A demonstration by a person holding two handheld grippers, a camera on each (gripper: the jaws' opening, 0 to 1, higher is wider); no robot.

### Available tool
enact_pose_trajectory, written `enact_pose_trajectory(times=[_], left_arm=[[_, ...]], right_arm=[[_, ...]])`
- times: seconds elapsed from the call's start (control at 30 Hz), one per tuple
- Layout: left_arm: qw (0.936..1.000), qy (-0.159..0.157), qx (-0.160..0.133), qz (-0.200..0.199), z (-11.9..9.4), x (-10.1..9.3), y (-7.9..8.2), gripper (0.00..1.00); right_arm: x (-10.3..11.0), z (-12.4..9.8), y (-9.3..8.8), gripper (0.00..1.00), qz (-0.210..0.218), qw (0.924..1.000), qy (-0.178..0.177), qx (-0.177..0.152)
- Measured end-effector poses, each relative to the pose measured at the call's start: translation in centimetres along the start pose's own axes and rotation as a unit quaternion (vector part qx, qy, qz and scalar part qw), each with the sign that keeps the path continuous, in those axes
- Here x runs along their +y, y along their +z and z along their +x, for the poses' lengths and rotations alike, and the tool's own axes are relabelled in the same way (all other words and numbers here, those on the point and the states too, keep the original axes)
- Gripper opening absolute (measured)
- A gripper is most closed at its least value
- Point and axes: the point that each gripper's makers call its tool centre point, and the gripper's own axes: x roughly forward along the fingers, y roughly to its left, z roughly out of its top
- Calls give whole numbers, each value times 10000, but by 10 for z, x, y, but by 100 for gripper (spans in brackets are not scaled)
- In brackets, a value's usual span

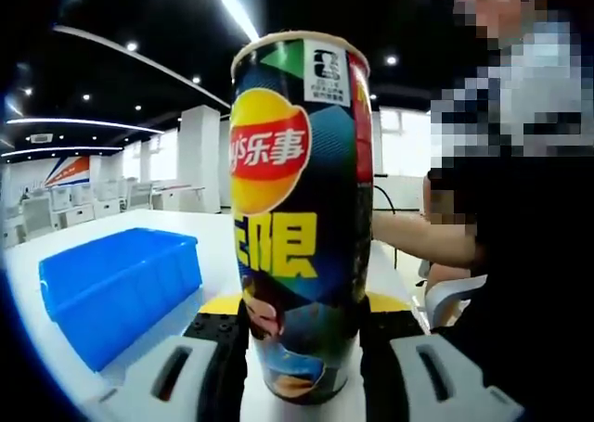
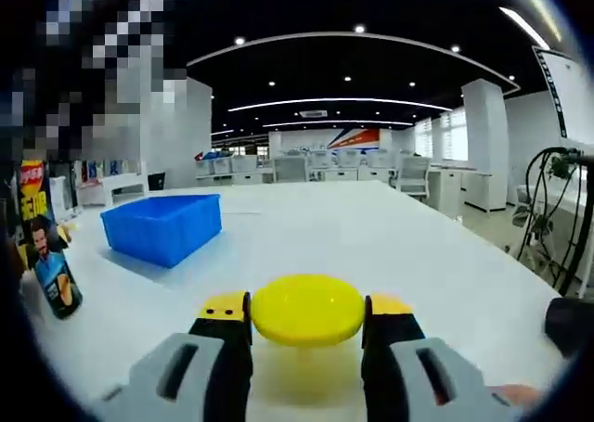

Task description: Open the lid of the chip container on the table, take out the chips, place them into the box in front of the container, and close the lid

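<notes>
With the left tool (image 1: pixel 302 348) clamping the open chip can (image 1: pixel 302 218) and the right tool (image 2: pixel 307 325) pinching its yellow lid (image 2: pixel 307 309), tilting the can beside the blue box (image 1: pixel 121 287) could spill chips on the desk (image 2: pixel 371 236).

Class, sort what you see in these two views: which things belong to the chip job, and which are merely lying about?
Belong to the job:
chip can, gripped by the left tool
yellow lid, held off the can in the right tool
blue box

Lying about:
black cables at the table's edge
chairs and desks behind
</notes>
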Motion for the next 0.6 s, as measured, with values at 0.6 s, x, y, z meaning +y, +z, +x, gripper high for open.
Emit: enact_pose_trajectory(times=[0.6], left_arm=[[10000, 11, 58, -7, 1, 0, -2, 48]], right_arm=[[6, 5, -14, 40, 3, 9998, 120, 158]])
